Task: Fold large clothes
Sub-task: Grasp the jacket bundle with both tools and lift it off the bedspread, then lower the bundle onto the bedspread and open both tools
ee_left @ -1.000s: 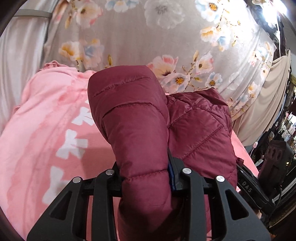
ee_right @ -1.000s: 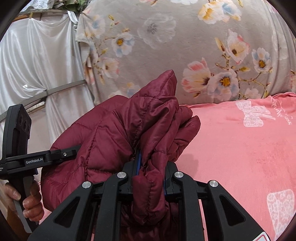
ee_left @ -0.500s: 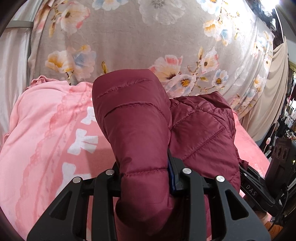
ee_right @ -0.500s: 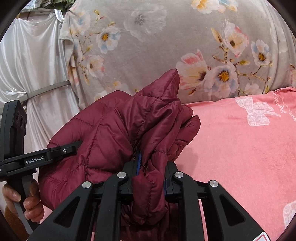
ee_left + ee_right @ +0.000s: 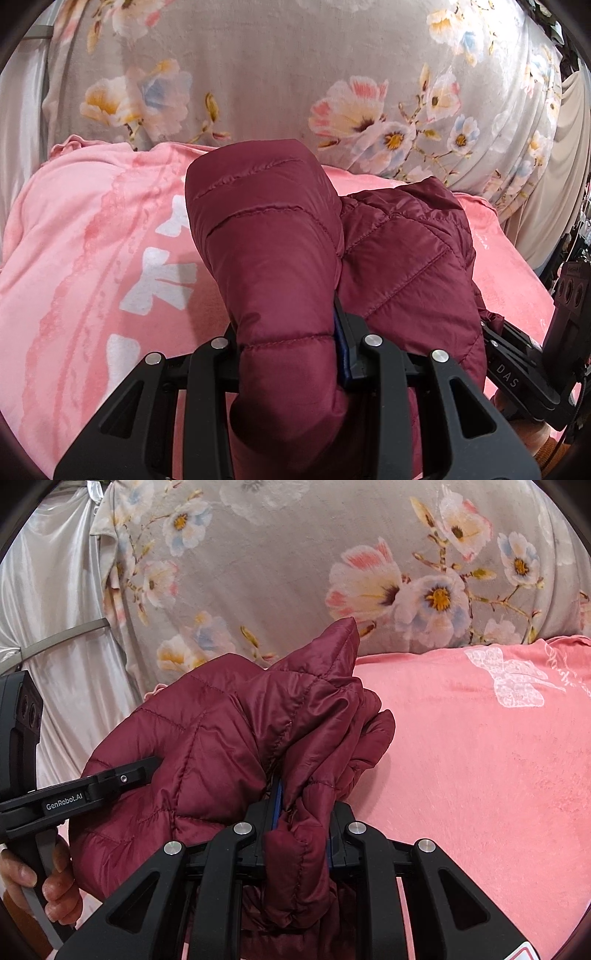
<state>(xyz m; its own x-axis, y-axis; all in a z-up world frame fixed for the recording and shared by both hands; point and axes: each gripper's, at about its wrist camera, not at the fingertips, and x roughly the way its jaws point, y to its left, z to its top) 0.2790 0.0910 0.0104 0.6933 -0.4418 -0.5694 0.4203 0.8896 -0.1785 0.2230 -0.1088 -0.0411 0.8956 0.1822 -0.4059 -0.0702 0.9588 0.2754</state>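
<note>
1. We see a maroon quilted puffer jacket (image 5: 266, 266), its shiny thin shell stitched into padded panels that bulge between the seams.
2. Under it spreads a pink plush blanket (image 5: 85, 266) with a soft nap, printed with white bow shapes and a lace-like pink band.
3. Behind the blanket hangs a grey floral fabric (image 5: 258, 66), velvety, with pale pink, white and blue blossoms.
4. In the right wrist view, a silvery satin curtain (image 5: 62, 590) falls in glossy folds at the left, cinched by a grey band.
5. The jacket is gathered into a rounded bundle held above the blanket; 1 thick padded roll rises in front of the left camera, and a crumpled, pointed fold stands up in front of the right camera.
6. Our left claw (image 5: 291, 354) is clamped on the jacket: the padded roll passes between its 2 black fingers and a blue pad presses its right side.
7. Our right claw (image 5: 301, 823) is likewise clamped on the jacket, a bunched strip of fabric squeezed between its blue-lined fingers.
8. In the right wrist view, the left claw's black body reaches into the jacket from the left, gripped by our left hand (image 5: 55, 890).
</note>
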